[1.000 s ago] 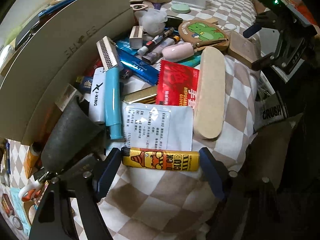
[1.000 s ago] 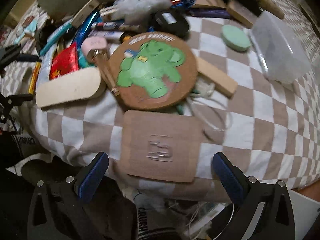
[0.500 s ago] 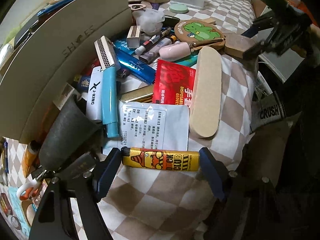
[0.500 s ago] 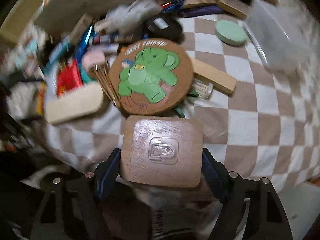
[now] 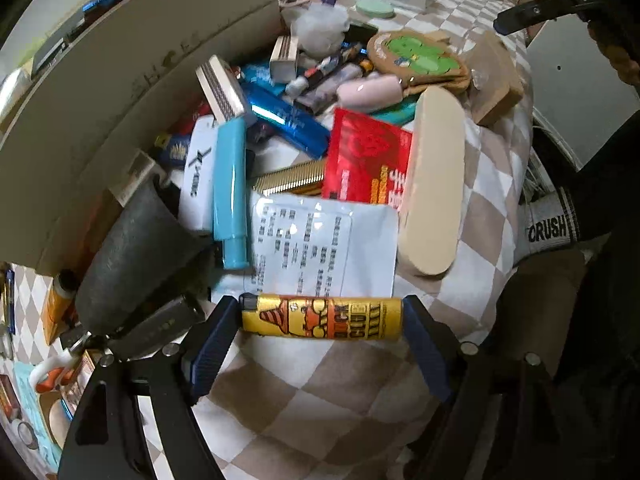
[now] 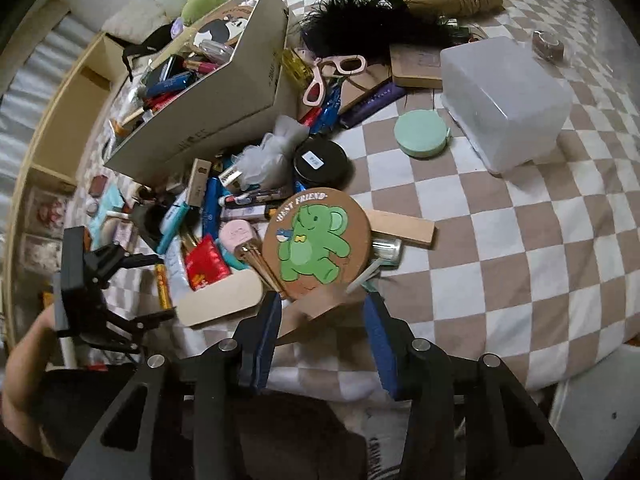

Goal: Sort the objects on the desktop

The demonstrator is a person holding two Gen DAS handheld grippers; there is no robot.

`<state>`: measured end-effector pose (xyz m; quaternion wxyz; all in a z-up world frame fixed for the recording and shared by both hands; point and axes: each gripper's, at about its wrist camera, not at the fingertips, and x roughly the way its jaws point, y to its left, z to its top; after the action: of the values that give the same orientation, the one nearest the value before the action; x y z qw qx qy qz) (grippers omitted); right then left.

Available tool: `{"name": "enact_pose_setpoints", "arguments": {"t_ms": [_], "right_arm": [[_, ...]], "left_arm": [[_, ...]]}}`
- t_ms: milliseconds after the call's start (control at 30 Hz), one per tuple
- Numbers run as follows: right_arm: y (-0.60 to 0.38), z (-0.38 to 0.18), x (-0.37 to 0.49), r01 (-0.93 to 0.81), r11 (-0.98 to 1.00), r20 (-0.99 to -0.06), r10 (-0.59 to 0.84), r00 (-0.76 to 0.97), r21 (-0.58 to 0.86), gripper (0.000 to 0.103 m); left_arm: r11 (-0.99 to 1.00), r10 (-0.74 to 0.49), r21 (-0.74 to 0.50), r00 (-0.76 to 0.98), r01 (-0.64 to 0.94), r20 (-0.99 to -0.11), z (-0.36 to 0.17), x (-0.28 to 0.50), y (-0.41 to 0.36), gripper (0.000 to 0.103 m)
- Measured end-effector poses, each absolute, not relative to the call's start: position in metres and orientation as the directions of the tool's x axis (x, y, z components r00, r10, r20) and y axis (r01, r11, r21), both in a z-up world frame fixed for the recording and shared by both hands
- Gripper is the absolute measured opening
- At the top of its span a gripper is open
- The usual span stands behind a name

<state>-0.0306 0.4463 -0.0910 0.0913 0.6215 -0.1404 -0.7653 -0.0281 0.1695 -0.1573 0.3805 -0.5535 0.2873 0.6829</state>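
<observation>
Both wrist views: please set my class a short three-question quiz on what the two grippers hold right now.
1. True or false: the left gripper clamps the yellow lighter by its two ends.
2. The right gripper grips: A) brown square board; B) pink scissors; C) green round case.
3. What colour is the packet beside the long beige case?

Key: 1 true; 2 A; 3 red.
</observation>
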Motion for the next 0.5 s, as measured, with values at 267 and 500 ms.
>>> {"name": "enact_pose_setpoints", "arguments": {"t_ms": [267,500], "right_arm": [[0.444,-0.113,-0.028,-0.057,-0.940,-0.935,-0.325,-0.141,0.336,0.081],[0.443,-0.125,-0.031,-0.121,-0.928,-0.934,-0.341,-0.111,0.353,0.081]], "left_arm": [[-0.529,0.200,-0.019,-0.102,-0.849,-0.974,-0.162,-0.017,0.172,0.083],[-0.494,0.202,-0.011,-0.103,-0.869,-0.974,-0.163,-0.003,0.176,0.081]]}}
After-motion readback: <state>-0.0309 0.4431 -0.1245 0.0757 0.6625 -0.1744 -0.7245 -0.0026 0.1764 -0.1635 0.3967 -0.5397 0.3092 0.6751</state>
